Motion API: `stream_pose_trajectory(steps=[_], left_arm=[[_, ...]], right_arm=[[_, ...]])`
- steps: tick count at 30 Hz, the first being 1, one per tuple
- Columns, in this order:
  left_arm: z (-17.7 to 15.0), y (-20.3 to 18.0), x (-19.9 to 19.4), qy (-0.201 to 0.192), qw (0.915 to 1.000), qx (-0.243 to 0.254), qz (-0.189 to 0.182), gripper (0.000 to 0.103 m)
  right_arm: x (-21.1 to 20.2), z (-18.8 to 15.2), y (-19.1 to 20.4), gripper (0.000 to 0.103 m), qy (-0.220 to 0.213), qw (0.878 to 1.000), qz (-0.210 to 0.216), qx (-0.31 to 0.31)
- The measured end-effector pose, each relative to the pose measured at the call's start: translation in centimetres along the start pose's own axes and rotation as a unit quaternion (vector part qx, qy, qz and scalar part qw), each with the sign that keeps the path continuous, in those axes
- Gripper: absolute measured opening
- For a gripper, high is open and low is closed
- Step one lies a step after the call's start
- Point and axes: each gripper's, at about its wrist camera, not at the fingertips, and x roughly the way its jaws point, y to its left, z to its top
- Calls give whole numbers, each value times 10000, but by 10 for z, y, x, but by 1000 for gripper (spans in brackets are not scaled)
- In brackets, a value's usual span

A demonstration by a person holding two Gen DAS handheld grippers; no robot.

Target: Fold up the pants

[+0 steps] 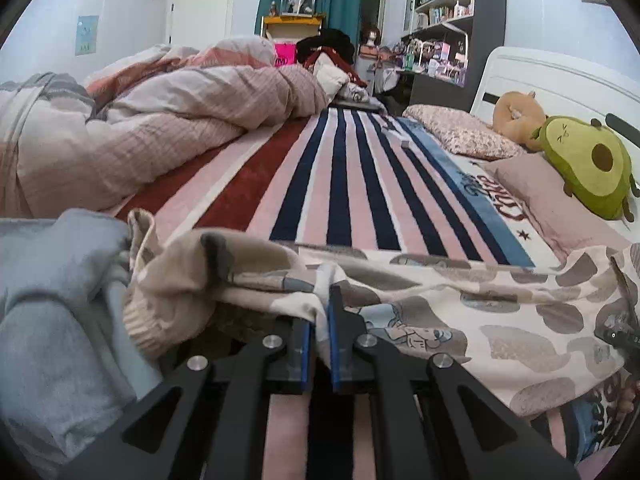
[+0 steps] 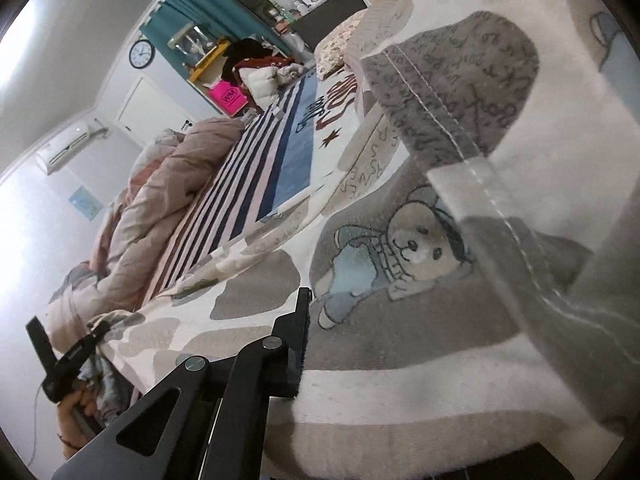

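The pants [image 1: 460,312] are cream with grey blotches and teddy bear prints. They lie spread across the striped bed cover [image 1: 340,184]. My left gripper [image 1: 320,320] is shut on a fold of the pants near a ribbed cuff [image 1: 148,332]. In the right wrist view the pants [image 2: 400,264] fill the frame and drape over my right gripper [image 2: 316,332]. Only its left finger [image 2: 300,332] shows; the other is hidden under the cloth. The left gripper [image 2: 68,360] shows at the lower left, held by a hand.
A rumpled pink duvet [image 1: 160,120] lies on the left of the bed. A light blue garment [image 1: 52,300] lies at the near left. Pillows [image 1: 460,132] and an avocado plush [image 1: 588,164] sit by the headboard on the right.
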Motion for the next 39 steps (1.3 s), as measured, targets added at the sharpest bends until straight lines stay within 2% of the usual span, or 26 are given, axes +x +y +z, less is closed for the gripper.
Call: stream_pose_trajectory(steps=[4,6,7,8,10,12,14,15,18,20,22,25,26,28,29,31,32,34,35,36,37,38,39], left_arm=[[-5,-1,7,242,9997,91,-2,7],[-5,1,3,294,9995,58,26,20],[-4,1,-2,265,9996,93,49,39],[-3,1,-10,227,9997,106,-3,50],[0,-1,-28,144,9995,141,-227,51],[3,-6,-46,28,9993,268,-250,52],[9,-11,-60,-104,9987,384,-305,56],[15,-16,-64,-106,9975,485,-512,58],[26,-31,-52,69,9931,855,-797,59],[31,-43,-33,234,9886,1064,-1036,66],[33,-55,-10,419,9831,1265,-1253,66],[32,-76,33,817,9730,1656,-1383,66],[31,-82,45,904,9698,1764,-1424,66],[29,-95,68,1104,9610,2036,-1512,66],[27,-101,76,1134,9581,2177,-1473,66],[22,-116,93,1172,9499,2615,-1246,66],[21,-119,100,1226,9479,2701,-1157,66],[20,-120,111,1379,9466,2715,-1057,65],[19,-119,115,1430,9467,2693,-1041,59],[19,-118,120,1498,9468,2621,-1111,52],[19,-117,122,1553,9467,2558,-1192,28],[18,-115,125,1614,9467,2482,-1271,8],[19,-115,126,1637,9468,2432,-1328,7]], right_arm=[[12,0,1,6,460,9987,-182,-81],[13,-2,3,15,654,9975,-159,-192],[10,-4,8,27,790,9962,-144,-342],[5,-6,15,38,936,9942,-174,-493],[-4,-10,29,50,1237,9887,-192,-826],[-16,-17,51,50,1579,9779,-171,-1357],[-23,-20,72,50,1834,9680,-111,-1712],[-26,-21,82,49,1922,9629,-27,-1897],[-29,-11,110,49,1927,9515,244,-2384],[-23,0,122,49,1809,9468,273,-2646],[-11,12,132,49,1664,9391,310,-2992],[30,30,137,50,1615,9234,-150,-3479],[44,34,135,50,1627,9169,-315,-3631],[79,36,133,50,1734,8954,-707,-4040],[96,37,131,50,1807,8838,-864,-4227],[115,37,123,50,1965,8732,-866,-4376],[124,34,123,49,2080,8674,-779,-4454],[133,28,125,47,2166,8536,-867,-4658],[137,25,126,46,2167,8470,-964,-4757],[140,24,127,41,2146,8442,-1037,-4801],[141,23,126,20,2139,8461,-1033,-4772],[143,24,126,1,2141,8488,-1013,-4727],[143,25,127,2,2056,8499,-1027,-4741]])
